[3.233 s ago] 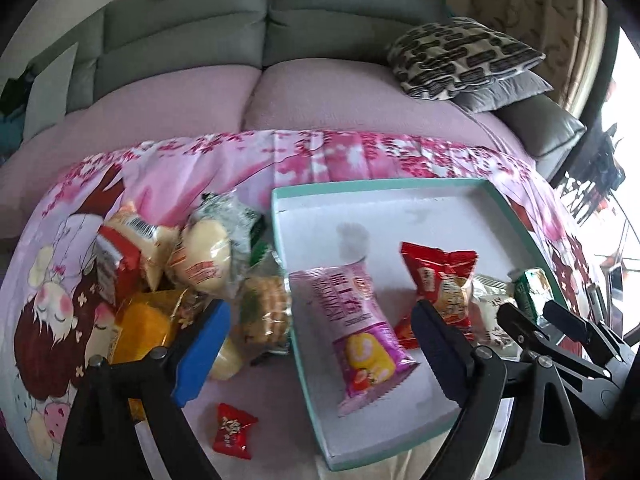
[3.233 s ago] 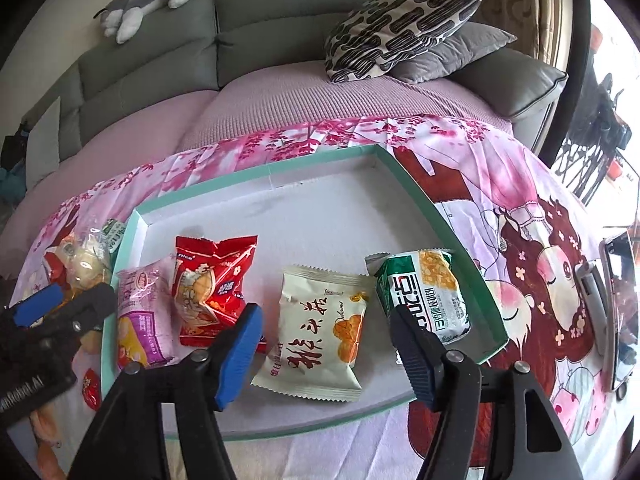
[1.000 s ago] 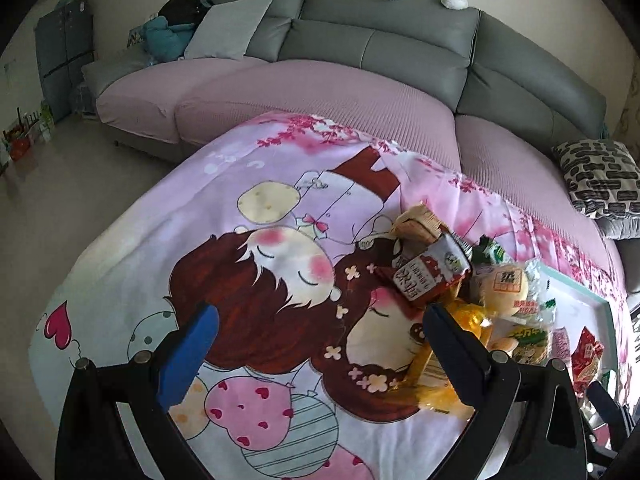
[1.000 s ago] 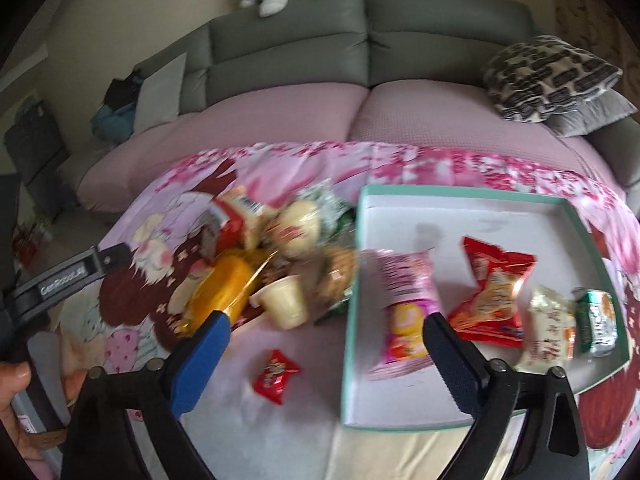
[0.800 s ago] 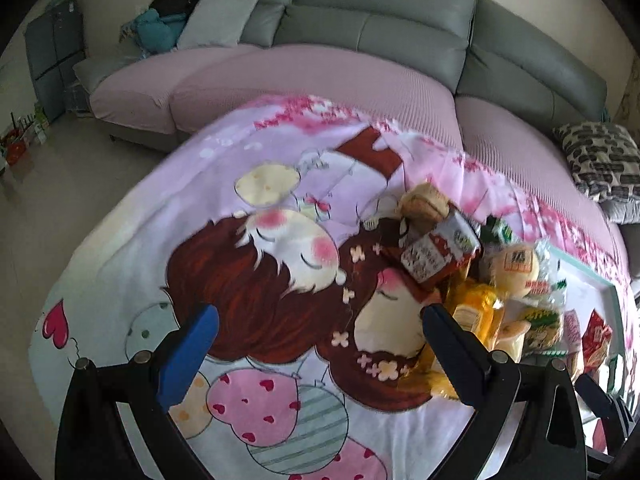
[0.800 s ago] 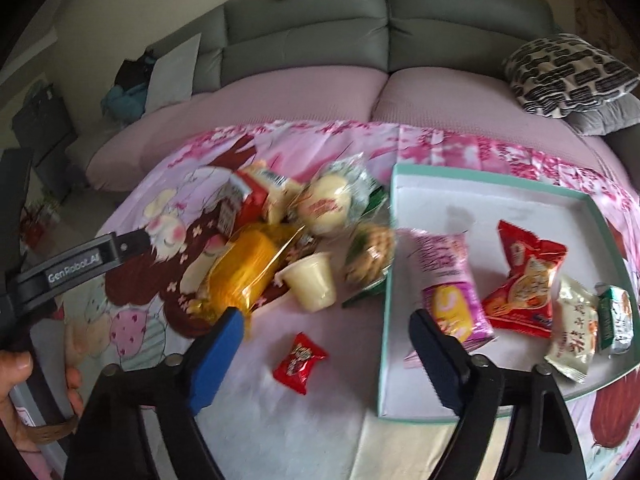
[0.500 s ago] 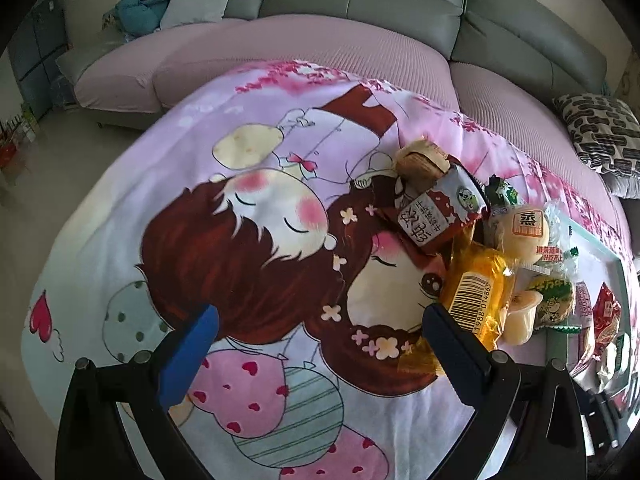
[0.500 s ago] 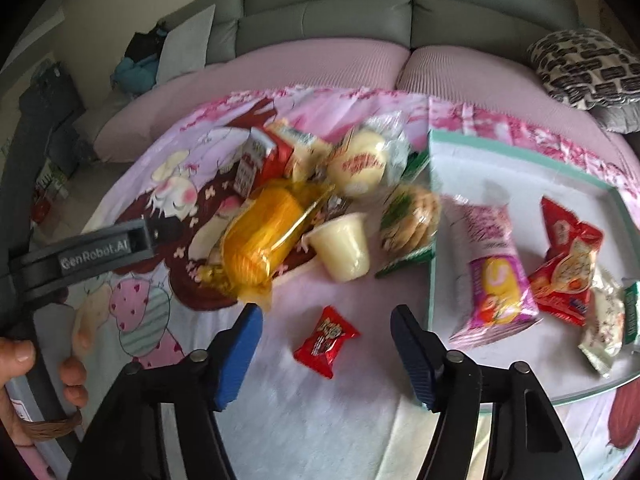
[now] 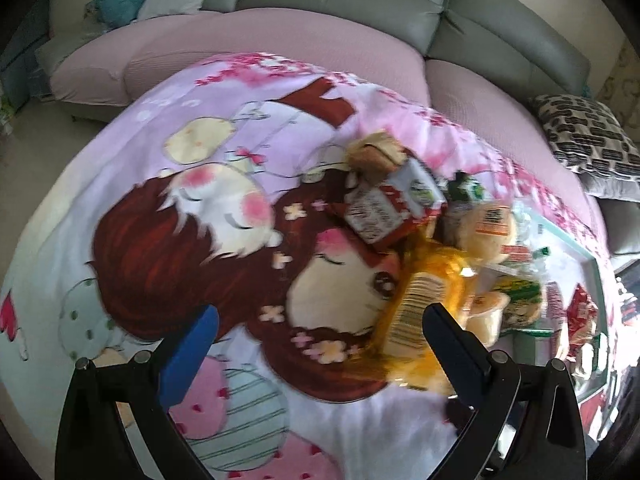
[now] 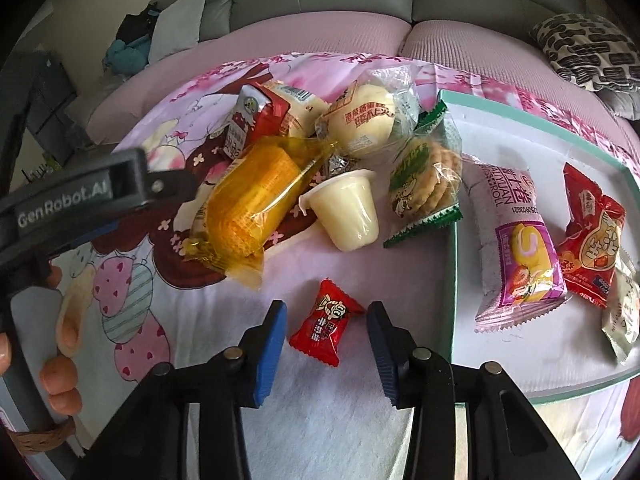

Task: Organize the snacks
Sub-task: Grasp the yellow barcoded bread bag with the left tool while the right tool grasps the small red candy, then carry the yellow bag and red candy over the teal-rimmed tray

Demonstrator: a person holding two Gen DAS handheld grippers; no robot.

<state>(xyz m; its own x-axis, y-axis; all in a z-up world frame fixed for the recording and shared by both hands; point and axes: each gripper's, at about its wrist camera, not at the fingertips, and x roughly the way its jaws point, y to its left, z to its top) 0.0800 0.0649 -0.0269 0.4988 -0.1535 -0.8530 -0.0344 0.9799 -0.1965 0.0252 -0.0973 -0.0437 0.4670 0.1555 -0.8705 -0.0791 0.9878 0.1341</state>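
red candy (image 10: 327,326) sits btwn right gripper (image 10: 326,334) pads, jaws just been closing, not touching yet; squeeze centred, lift to tray (image 10: 451,280). left gripper (image 9: 316,344) wide, empty.

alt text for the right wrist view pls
The right gripper, jaws just closing, straddles a small red candy on a cartoon cloth, not yet pinching it. Beyond lie piled snacks, and on the right a teal-rimmed tray holding more packets.
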